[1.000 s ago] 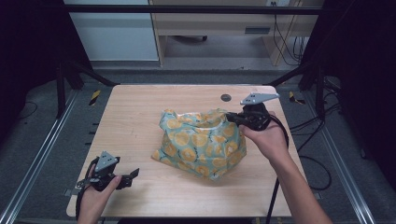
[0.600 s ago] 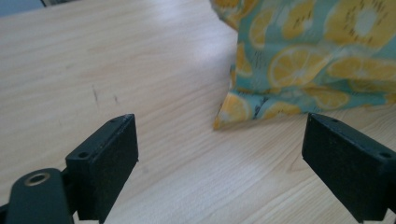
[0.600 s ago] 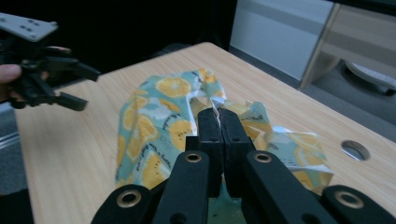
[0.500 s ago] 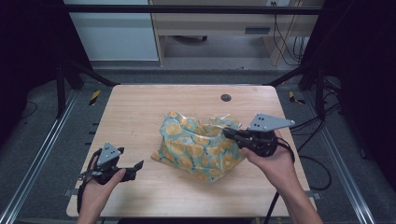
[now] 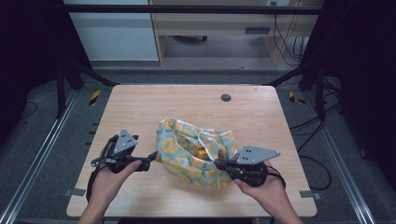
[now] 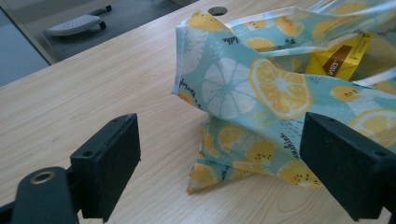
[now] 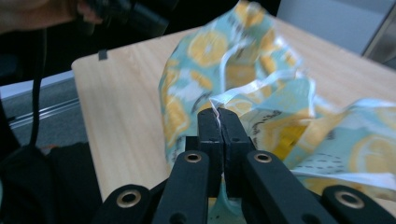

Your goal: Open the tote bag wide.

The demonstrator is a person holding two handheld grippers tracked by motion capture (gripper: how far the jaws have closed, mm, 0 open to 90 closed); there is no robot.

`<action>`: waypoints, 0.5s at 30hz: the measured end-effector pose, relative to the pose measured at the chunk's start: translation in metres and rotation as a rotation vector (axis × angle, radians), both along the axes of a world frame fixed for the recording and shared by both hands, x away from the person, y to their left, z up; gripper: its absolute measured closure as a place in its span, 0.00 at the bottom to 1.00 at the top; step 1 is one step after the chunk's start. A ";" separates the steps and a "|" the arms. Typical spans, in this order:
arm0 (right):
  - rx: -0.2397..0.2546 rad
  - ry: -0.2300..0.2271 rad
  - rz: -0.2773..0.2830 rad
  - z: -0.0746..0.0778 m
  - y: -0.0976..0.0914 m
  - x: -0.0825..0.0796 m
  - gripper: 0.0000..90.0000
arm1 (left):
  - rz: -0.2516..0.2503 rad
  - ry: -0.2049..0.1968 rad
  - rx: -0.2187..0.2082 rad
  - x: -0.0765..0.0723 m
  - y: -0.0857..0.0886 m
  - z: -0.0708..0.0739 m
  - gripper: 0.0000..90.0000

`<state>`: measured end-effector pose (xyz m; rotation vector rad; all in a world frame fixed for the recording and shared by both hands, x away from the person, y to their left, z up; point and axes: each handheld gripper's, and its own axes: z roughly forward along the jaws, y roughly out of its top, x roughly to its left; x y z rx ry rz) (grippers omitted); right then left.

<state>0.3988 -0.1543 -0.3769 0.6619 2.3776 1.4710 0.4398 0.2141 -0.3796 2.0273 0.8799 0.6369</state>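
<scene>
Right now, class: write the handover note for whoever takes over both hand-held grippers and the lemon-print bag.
Left hand-held gripper: open, jaws apart, level with the table and aimed at the bag's left edge, not gripping it.
Right hand-held gripper: shut on the lemon-print bag, pinching its white-trimmed rim at the near right side.
The bag sits crumpled mid-table, mouth partly open; a yellow packet lies inside.
Done: one rim grip.
Left: probably grip the left edge and spread or fold the bag.
</scene>
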 end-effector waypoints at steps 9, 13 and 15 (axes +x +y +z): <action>-0.064 0.070 0.030 -0.037 0.001 -0.009 0.99 | -0.030 -0.014 0.022 0.002 -0.015 0.012 0.14; -0.096 0.107 0.038 -0.053 0.000 -0.012 0.99 | -0.033 -0.019 0.029 0.005 -0.021 0.016 0.14; -0.120 0.124 0.040 -0.061 -0.001 -0.013 0.99 | -0.035 -0.021 0.032 0.007 -0.024 0.019 0.14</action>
